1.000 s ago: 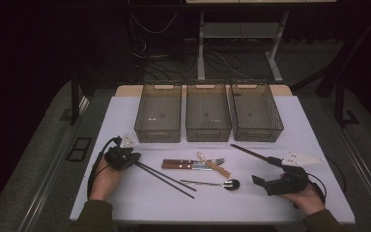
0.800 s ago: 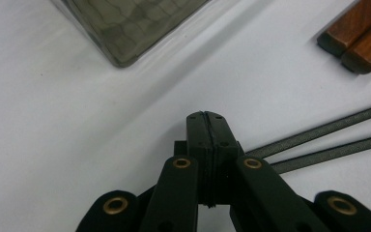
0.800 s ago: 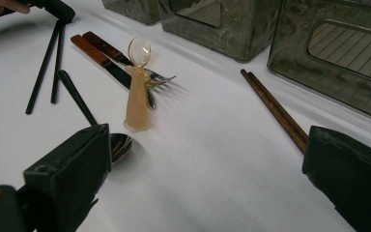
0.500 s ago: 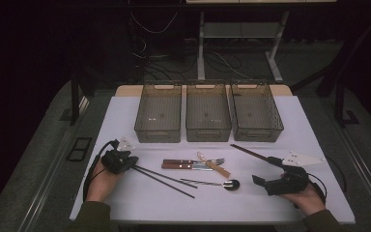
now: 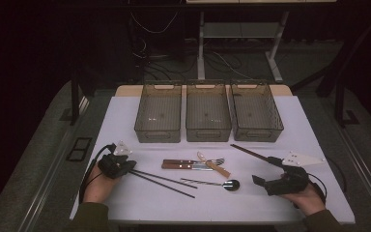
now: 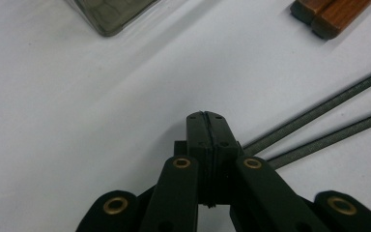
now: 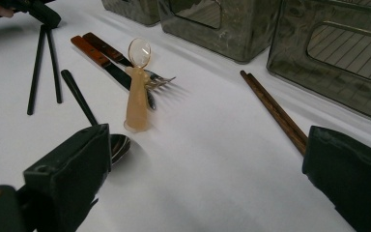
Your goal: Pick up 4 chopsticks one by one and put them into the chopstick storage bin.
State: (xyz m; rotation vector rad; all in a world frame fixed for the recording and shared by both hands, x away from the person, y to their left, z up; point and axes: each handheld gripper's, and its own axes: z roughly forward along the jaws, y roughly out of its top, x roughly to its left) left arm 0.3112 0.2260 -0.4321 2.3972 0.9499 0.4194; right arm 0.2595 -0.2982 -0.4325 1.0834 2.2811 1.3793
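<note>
My left gripper (image 5: pixel 131 167) (image 6: pixel 206 117) rests on the white table (image 5: pixel 125 116) at the near left, jaws shut with nothing between them. Two black chopsticks (image 5: pixel 164 180) (image 6: pixel 319 110) lie on the table just right of its tip, running toward the middle. My right gripper (image 5: pixel 266 171) (image 7: pixel 207 140) sits at the near right, jaws wide open and empty. A black spoon (image 5: pixel 224 184) (image 7: pixel 79 99) lies by its left jaw, and brown chopsticks (image 5: pixel 249 152) (image 7: pixel 270 108) run up to its right jaw. An orange spoon (image 7: pixel 137 92) lies ahead of it.
Wood-handled knife and fork (image 5: pixel 183 164) (image 7: pixel 99 48) lie mid-table, their handle ends in the left gripper view (image 6: pixel 333 14). Three grey see-through bins (image 5: pixel 158 113) (image 5: pixel 207 112) (image 5: pixel 256 112) stand in a row at the back. The left gripper (image 7: pixel 43 14) appears far off in the right gripper view.
My left gripper has slid slightly back toward the near-left edge. The black chopsticks lie where they were. The right gripper has not moved.
</note>
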